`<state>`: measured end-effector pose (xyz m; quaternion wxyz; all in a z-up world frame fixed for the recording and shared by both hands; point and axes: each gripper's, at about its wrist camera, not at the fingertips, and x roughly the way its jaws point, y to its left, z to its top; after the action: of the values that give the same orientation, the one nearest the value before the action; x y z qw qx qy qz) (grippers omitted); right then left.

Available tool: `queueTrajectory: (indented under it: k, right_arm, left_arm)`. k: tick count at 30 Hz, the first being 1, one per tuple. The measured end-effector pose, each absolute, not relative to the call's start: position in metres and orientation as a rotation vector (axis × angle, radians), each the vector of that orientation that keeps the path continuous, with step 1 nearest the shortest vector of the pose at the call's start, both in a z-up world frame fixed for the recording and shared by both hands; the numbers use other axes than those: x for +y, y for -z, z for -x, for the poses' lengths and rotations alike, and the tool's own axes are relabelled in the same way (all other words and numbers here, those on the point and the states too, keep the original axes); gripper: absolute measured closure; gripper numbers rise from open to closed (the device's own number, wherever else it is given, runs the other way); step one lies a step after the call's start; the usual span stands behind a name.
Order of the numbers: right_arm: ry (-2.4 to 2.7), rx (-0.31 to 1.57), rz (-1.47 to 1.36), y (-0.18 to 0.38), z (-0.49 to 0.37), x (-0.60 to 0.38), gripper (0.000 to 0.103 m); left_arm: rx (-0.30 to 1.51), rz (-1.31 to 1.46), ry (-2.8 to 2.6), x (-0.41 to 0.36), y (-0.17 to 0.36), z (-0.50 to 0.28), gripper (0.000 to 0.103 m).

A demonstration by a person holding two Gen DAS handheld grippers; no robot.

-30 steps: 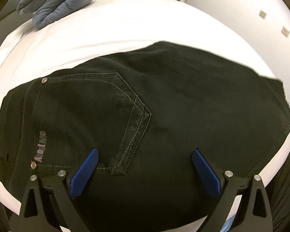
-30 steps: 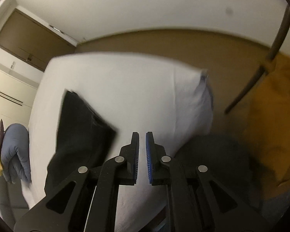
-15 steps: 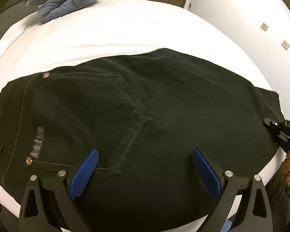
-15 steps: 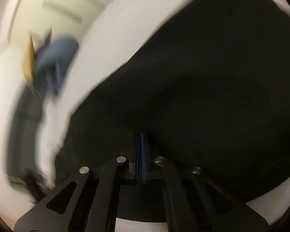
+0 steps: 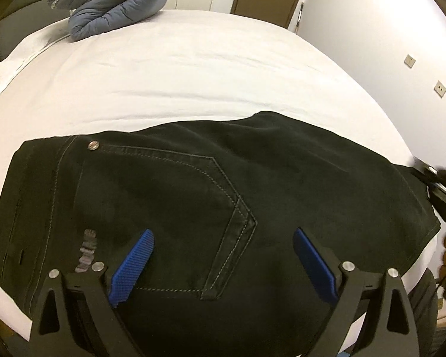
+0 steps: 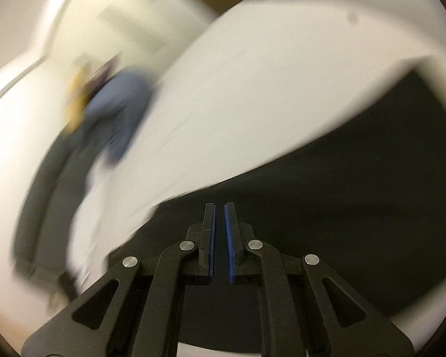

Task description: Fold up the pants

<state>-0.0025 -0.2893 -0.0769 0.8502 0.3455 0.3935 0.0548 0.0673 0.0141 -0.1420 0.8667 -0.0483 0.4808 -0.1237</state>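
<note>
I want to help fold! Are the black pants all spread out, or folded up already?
Partly folded. The black pants lie flat on the white bed as a short, wide block, back pocket on top, no long legs stretching out.

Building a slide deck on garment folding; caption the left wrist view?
Open left gripper hovers over black pants lying on a white bed.

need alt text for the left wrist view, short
Black pants lie folded, back pocket up, on a white bed, with the open left gripper hovering over them. The right gripper shows blurred at the pants' right edge, and a rolled blue-grey quilt sits at the bed's far end.
</note>
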Motion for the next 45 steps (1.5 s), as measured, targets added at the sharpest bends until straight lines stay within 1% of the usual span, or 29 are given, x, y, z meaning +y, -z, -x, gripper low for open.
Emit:
queueTrajectory:
  k: [2, 4, 5, 7, 10, 13, 14, 17, 20, 22, 23, 24, 25, 26, 27, 28, 29, 31, 35, 37, 40, 43, 45]
  right_arm:
    - [-0.135, 0.903, -0.751, 0.102, -0.025, -0.279, 0.096]
    - [-0.038, 0.964, -0.774, 0.130, -0.035, -0.288, 0.096]
    - [0.008, 0.959, -0.797, 0.140, -0.038, -0.300, 0.103]
    - [0.074, 0.887, -0.880, 0.148, -0.027, -0.339, 0.103]
    - [0.270, 0.743, -0.953, 0.136, 0.004, -0.411, 0.103]
    - [0.455, 0.634, -0.970, 0.104, 0.033, -0.458, 0.103]
    - [0.445, 0.605, -0.959, 0.091, 0.038, -0.465, 0.096]
    - [0.235, 0.628, -0.924, 0.075, 0.033, -0.428, 0.096]
    - [-0.020, 0.766, -0.867, 0.097, 0.008, -0.354, 0.096]
    - [-0.071, 0.872, -0.809, 0.126, -0.008, -0.318, 0.096]
    - [-0.036, 0.921, -0.812, 0.145, -0.017, -0.309, 0.097]
    - [-0.003, 0.942, -0.847, 0.161, -0.018, -0.313, 0.103]
    - [-0.018, 0.909, -0.886, 0.167, -0.017, -0.317, 0.103]
    - [-0.008, 0.885, -0.913, 0.169, -0.017, -0.322, 0.103]
    - [0.017, 0.882, -0.898, 0.167, -0.016, -0.325, 0.103]
    - [0.052, 0.880, -0.859, 0.162, -0.018, -0.329, 0.103]
    - [0.083, 0.872, -0.839, 0.159, -0.017, -0.334, 0.103]
    - [0.135, 0.832, -0.865, 0.161, -0.017, -0.351, 0.103]
    - [0.248, 0.730, -0.931, 0.146, 0.006, -0.424, 0.103]
    - [0.295, 0.708, -0.919, 0.138, 0.018, -0.452, 0.103]
    - [0.376, 0.652, -0.910, 0.120, 0.062, -0.494, 0.103]
    - [0.485, 0.607, -0.928, 0.103, 0.077, -0.511, 0.103]
    - [0.557, 0.616, -0.886, 0.088, 0.088, -0.523, 0.103]
  left_arm:
    - [1.028, 0.082, 0.251, 0.014, 0.147, -0.064, 0.007]
    - [1.050, 0.093, 0.239, 0.017, 0.154, -0.063, 0.007]
    - [1.056, 0.100, 0.236, 0.017, 0.157, -0.063, 0.009]
    - [1.058, 0.099, 0.237, 0.021, 0.159, -0.063, 0.010]
    - [1.049, 0.098, 0.243, 0.019, 0.153, -0.065, 0.010]
    - [1.018, 0.100, 0.257, 0.012, 0.143, -0.075, 0.011]
    - [1.005, 0.105, 0.270, 0.007, 0.138, -0.077, 0.011]
    - [0.986, 0.102, 0.335, -0.018, 0.130, -0.085, 0.011]
    - [0.995, 0.059, 0.401, -0.048, 0.136, -0.097, 0.011]
    - [1.008, 0.040, 0.457, -0.067, 0.144, -0.107, 0.018]
    - [1.033, 0.031, 0.468, -0.072, 0.152, -0.113, 0.031]
    - [1.049, 0.015, 0.460, -0.073, 0.158, -0.117, 0.039]
    - [1.042, 0.002, 0.457, -0.070, 0.161, -0.119, 0.043]
    - [1.039, -0.001, 0.463, -0.065, 0.161, -0.118, 0.052]
    - [1.047, 0.005, 0.475, -0.055, 0.161, -0.122, 0.069]
    - [1.050, 0.008, 0.474, -0.045, 0.160, -0.124, 0.080]
    - [1.058, 0.004, 0.460, -0.033, 0.162, -0.128, 0.100]
    - [1.065, 0.054, 0.448, 0.000, 0.164, -0.135, 0.099]
    - [1.051, 0.147, 0.457, 0.061, 0.166, -0.138, 0.098]
    - [1.037, 0.136, 0.429, 0.078, 0.164, -0.130, 0.098]
    - [1.015, 0.153, 0.402, 0.106, 0.163, -0.125, 0.098]
    - [1.000, 0.179, 0.315, 0.139, 0.160, -0.119, 0.098]
    - [0.985, 0.191, 0.263, 0.154, 0.152, -0.115, 0.098]
